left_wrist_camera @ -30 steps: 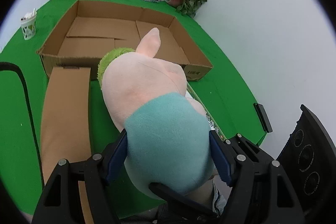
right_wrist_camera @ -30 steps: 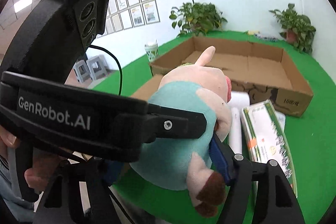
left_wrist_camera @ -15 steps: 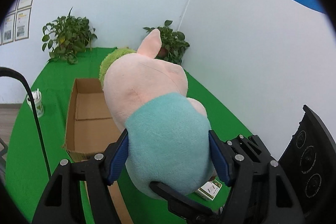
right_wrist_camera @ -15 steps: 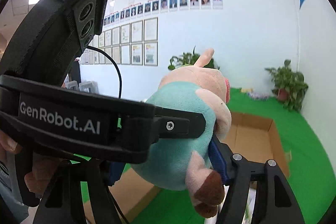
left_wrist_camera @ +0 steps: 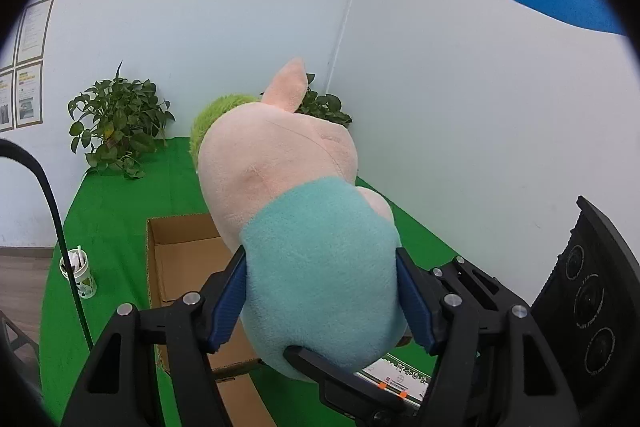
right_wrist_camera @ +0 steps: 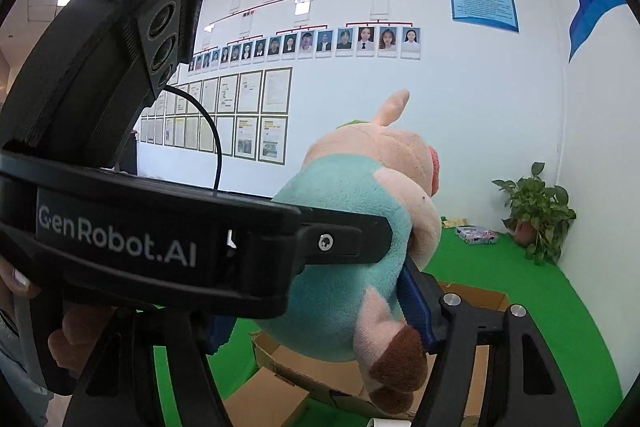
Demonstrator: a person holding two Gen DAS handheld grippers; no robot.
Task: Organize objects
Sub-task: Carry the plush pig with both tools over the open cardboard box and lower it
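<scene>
A pink pig plush toy (left_wrist_camera: 280,167) with a teal shirt is held high in the air. My left gripper (left_wrist_camera: 320,299) is shut on its teal body, blue pads pressing both sides. The plush also shows in the right wrist view (right_wrist_camera: 352,267), where my right gripper (right_wrist_camera: 320,307) is shut on the same body, crossing the left gripper (right_wrist_camera: 160,239). An open cardboard box (left_wrist_camera: 176,259) lies on the green table below; it also shows in the right wrist view (right_wrist_camera: 476,303).
A paper cup (left_wrist_camera: 78,273) stands left of the box. Potted plants (left_wrist_camera: 116,123) (right_wrist_camera: 536,211) stand at the table's far edge against white walls. A green-and-white packet (left_wrist_camera: 396,383) lies under the left gripper. A loose cardboard piece (right_wrist_camera: 264,403) lies near the box.
Both grippers have lifted the plush and tilted upward. The box and table have dropped low in both views and the walls fill the frames.
</scene>
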